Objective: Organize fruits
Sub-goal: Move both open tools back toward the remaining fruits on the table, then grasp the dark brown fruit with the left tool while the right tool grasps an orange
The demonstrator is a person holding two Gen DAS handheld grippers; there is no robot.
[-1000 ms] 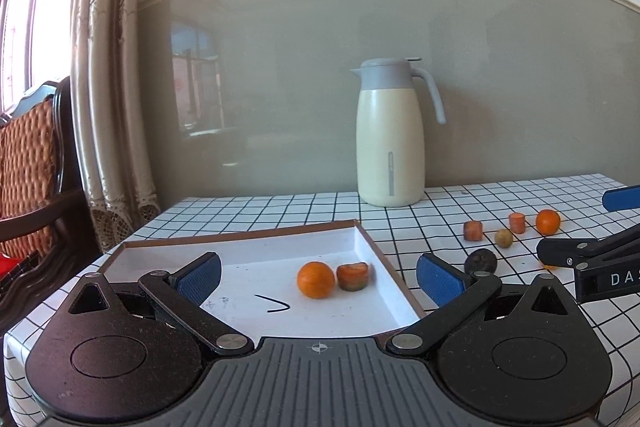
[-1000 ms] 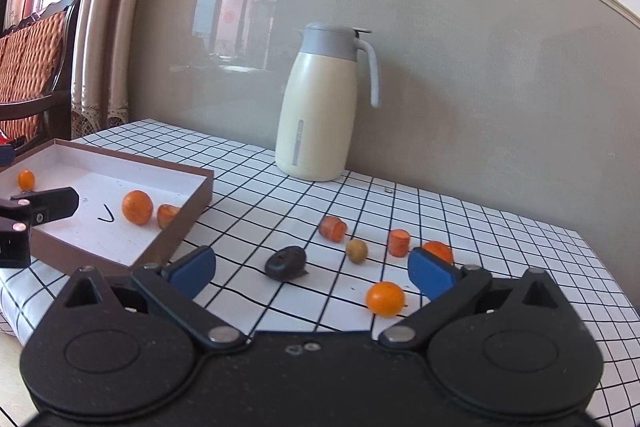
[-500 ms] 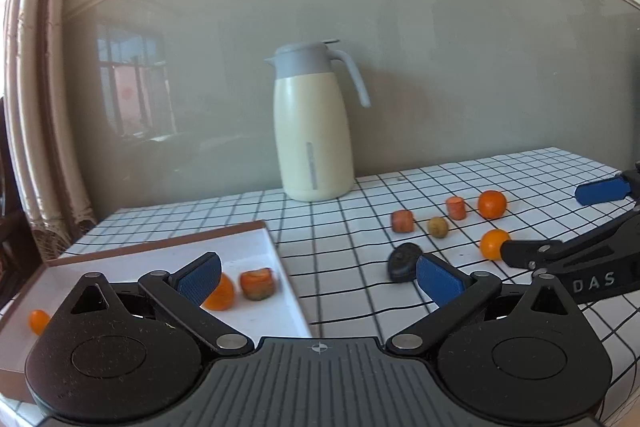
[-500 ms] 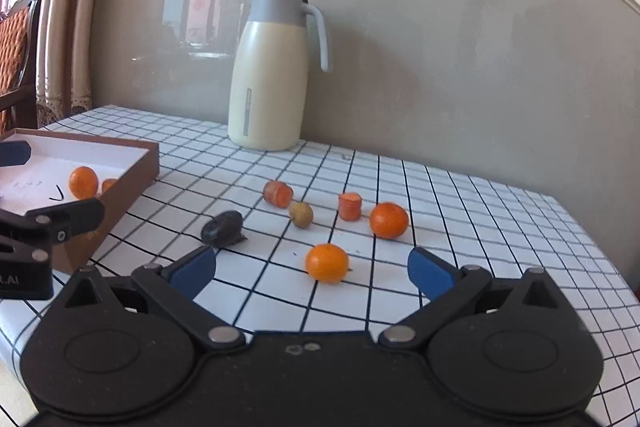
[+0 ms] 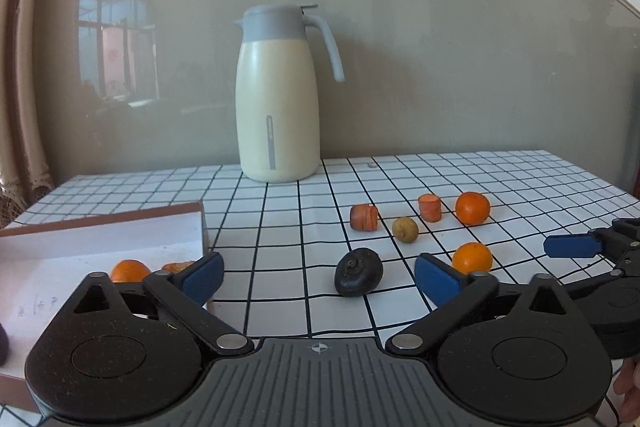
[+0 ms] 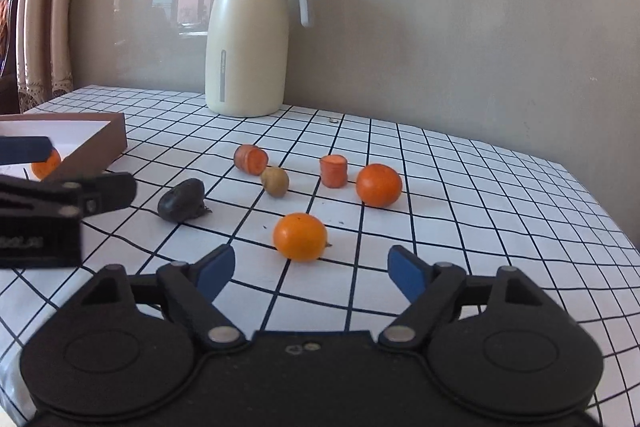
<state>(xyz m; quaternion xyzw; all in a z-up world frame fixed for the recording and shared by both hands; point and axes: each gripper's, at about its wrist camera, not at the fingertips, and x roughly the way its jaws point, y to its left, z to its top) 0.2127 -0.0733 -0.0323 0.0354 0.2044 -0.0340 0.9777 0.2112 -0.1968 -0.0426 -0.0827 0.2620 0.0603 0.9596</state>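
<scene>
A dark, wrinkled fruit (image 5: 359, 277) lies on the checked tablecloth just ahead of my left gripper (image 5: 319, 277). Its jaws are closing, and the pads stand clear of the fruit. My right gripper (image 6: 311, 269) is low over the cloth, jaws closing, with an orange (image 6: 300, 235) just beyond the tips and nothing touching them. Further back lie a second orange (image 6: 378, 185), two carrot pieces (image 6: 251, 159) (image 6: 333, 171) and a small brownish fruit (image 6: 275, 181). The brown-rimmed white box (image 5: 100, 231) at the left holds an orange (image 5: 128, 270).
A cream jug with a grey lid (image 5: 276, 107) stands at the back against the wall. The table's right edge (image 6: 592, 195) falls away behind the fruit. In the right wrist view the other gripper's black finger (image 6: 100, 191) reaches in from the left.
My left gripper has swung right, from over the box to the dark fruit. My right gripper has come down closer to the near orange. Both pairs of jaws have narrowed a little.
</scene>
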